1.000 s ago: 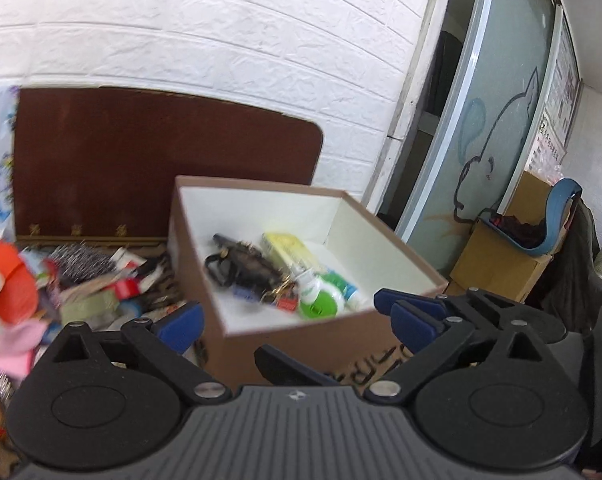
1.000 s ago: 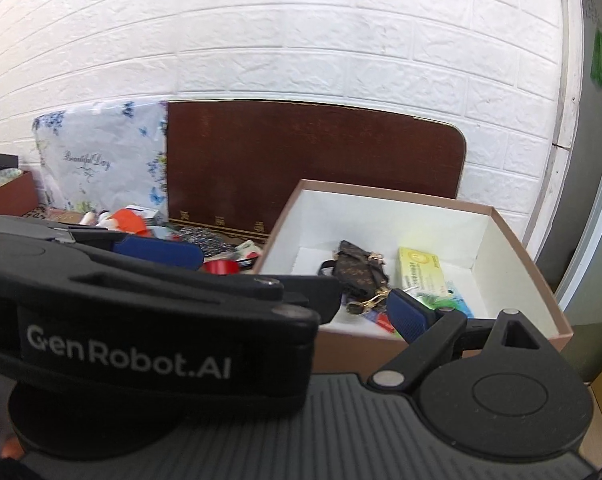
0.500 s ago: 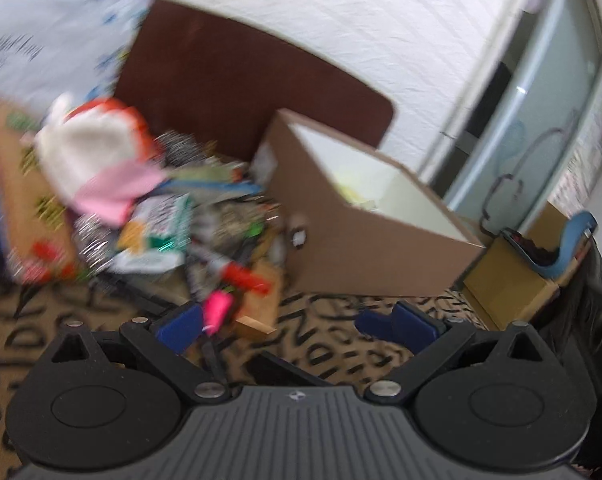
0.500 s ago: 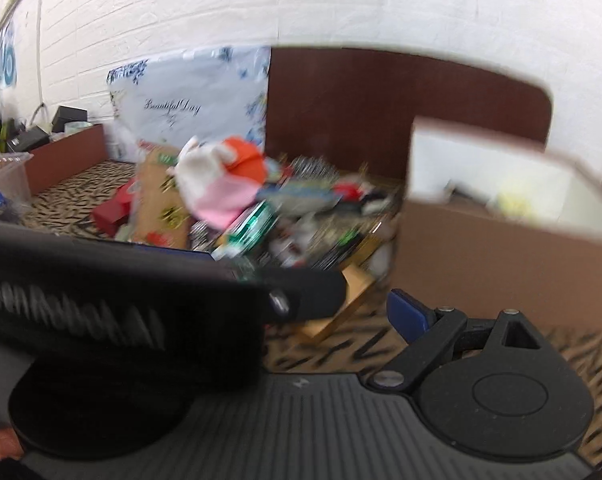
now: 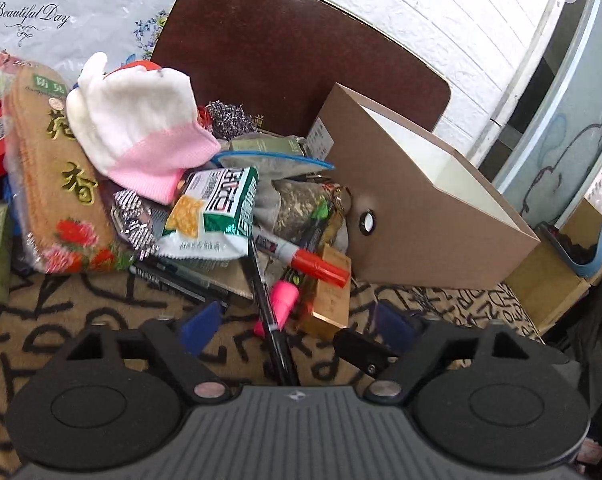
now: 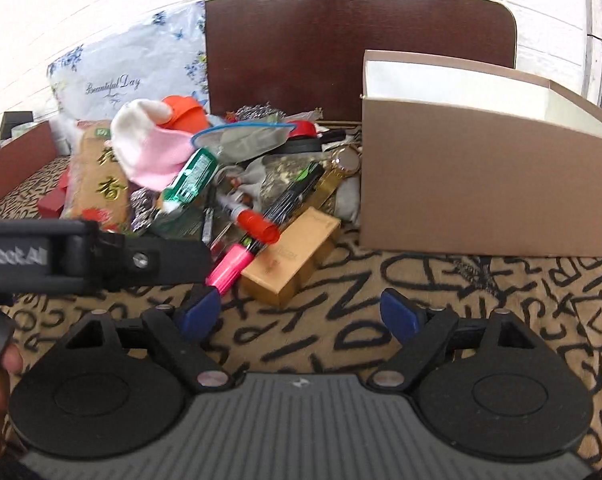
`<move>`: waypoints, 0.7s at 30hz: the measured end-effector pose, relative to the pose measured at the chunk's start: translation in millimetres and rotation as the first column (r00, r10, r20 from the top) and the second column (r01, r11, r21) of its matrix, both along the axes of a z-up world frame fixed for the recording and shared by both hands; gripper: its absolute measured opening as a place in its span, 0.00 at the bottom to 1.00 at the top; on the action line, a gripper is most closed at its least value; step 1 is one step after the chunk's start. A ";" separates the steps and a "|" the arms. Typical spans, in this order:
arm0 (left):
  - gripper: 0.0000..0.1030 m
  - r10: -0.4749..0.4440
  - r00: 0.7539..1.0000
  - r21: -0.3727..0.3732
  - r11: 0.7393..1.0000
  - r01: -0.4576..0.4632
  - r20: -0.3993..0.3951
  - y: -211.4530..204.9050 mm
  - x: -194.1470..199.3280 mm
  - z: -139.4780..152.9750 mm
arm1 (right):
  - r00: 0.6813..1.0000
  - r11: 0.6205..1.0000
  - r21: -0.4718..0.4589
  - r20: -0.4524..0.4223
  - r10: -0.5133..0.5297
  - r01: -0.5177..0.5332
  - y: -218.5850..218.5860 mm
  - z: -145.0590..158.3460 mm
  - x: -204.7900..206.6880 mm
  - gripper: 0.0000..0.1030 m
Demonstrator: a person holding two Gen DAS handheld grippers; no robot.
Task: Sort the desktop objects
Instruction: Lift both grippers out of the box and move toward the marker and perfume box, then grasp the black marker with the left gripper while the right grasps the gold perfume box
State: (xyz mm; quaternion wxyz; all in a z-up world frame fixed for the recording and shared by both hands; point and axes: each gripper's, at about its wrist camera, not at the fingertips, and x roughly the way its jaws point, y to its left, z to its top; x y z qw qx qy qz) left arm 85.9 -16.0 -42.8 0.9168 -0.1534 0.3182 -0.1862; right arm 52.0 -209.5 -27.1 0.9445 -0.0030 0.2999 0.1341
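Left wrist view shows a black pen [image 5: 267,304] at the near edge of the pile, its lower end between the pads of my left gripper [image 5: 297,326] — the jaws have just been closing but do not press it yet. I judge it light, stiff and a little slippery, so I would take it at mid-barrel. My right gripper [image 6: 299,314] stands open over the bare worktop [image 6: 481,300], its jaws also narrowing, near the gold box [image 6: 293,256].
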 end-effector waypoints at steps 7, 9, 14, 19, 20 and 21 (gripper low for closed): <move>0.51 0.027 0.997 -0.030 0.999 -0.029 -0.070 -1.3 27.0 -11.4 | 0.999 1.000 0.000 -0.020 0.028 -0.028 11.7 -6.8 25.7 0.66; 0.46 0.035 0.997 -0.035 0.999 -0.037 -0.074 -0.9 29.5 -12.5 | 0.999 0.999 0.003 -0.026 0.034 -0.034 14.1 -9.2 32.0 0.64; 0.20 0.040 0.995 0.015 0.999 -0.039 -0.092 -1.9 30.1 -16.3 | 0.998 0.999 0.013 -0.058 0.033 -0.032 12.7 -17.2 41.4 0.45; 0.09 -0.003 0.988 -0.024 1.000 -0.001 -0.155 9.0 23.5 -25.8 | 0.997 0.999 -0.006 -0.070 0.039 -0.039 1.2 -15.7 33.7 0.34; 0.09 -0.017 0.986 -0.022 1.000 0.013 -0.164 10.4 20.5 -26.1 | 0.996 0.999 -0.010 -0.075 0.044 -0.045 -2.2 -14.7 30.3 0.32; 0.09 -0.032 0.985 -0.024 0.999 0.029 -0.172 12.7 16.6 -26.2 | 0.995 0.999 -0.011 -0.082 0.049 -0.050 -5.6 -13.6 26.9 0.31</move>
